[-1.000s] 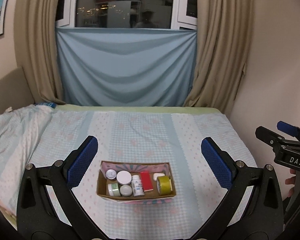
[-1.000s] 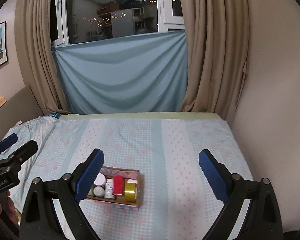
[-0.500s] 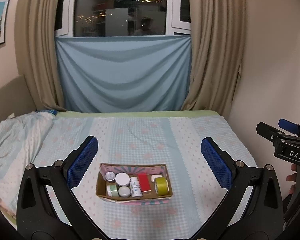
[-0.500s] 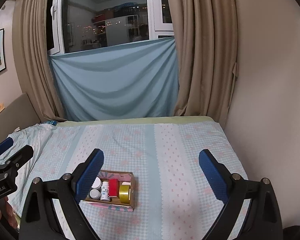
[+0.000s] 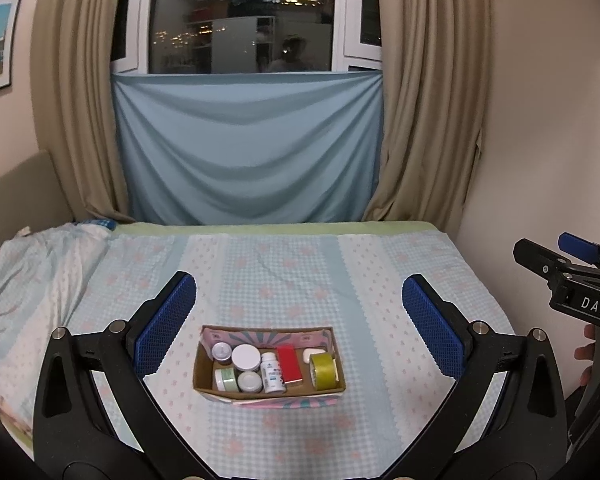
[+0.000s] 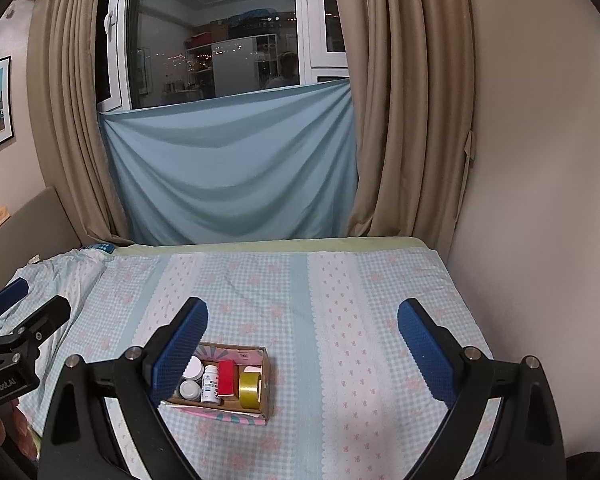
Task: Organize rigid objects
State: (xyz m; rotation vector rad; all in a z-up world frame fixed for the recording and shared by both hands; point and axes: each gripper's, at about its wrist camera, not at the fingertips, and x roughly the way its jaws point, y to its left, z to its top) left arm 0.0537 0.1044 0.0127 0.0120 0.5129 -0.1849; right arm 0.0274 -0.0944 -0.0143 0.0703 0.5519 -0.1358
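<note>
While both pairs of blue-padded fingers stand spread and empty, the shallow cardboard box of jars and tape (image 5: 270,362) lies long-side-on on the checked bed (image 5: 380,276), centred ahead of the left gripper (image 5: 296,320) and left of the right gripper (image 6: 302,342).

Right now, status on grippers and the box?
Left gripper open, empty. Right gripper open, empty. Cardboard box on bed, jars, bottle, tape roll inside. Nothing blocking.

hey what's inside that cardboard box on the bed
Inside the cardboard box: four white-lidded jars, a white pill bottle, a red box, a yellow tape roll and a small white item. The floor beneath them is hidden.
</note>
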